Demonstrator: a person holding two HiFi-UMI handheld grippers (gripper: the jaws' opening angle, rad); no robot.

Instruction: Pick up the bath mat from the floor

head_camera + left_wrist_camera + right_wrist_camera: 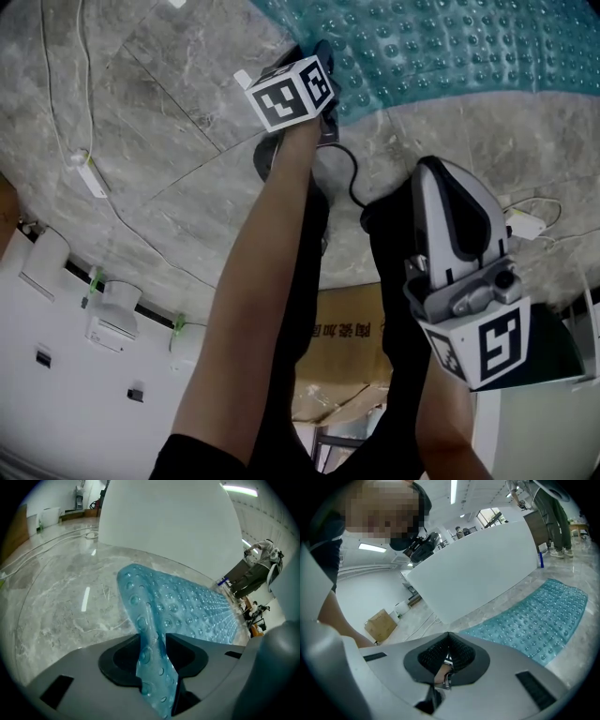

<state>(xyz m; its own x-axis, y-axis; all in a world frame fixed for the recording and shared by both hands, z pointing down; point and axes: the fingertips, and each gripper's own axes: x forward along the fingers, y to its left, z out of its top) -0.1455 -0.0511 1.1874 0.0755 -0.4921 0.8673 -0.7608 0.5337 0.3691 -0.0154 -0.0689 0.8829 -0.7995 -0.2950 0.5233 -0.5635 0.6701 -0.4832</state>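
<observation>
Left claw (154,656) pinching a raised fold at the near edge of the bath mat (187,606), pads pressed on the teal, bubbled sheet; beyond the fold the mat lies flat on the marble floor (70,606), running off toward 2 o'clock in the left gripper view. Right claw (447,660) pressed together and empty, held well apart from the mat, at 4 o'clock in the head view. Step in hand, as judged: grip taken, lift not yet made. Next move probably calls for a steady upward peel from the pinched edge, since the limp sheet may cling to the floor; the right claw could take a second edge.
</observation>
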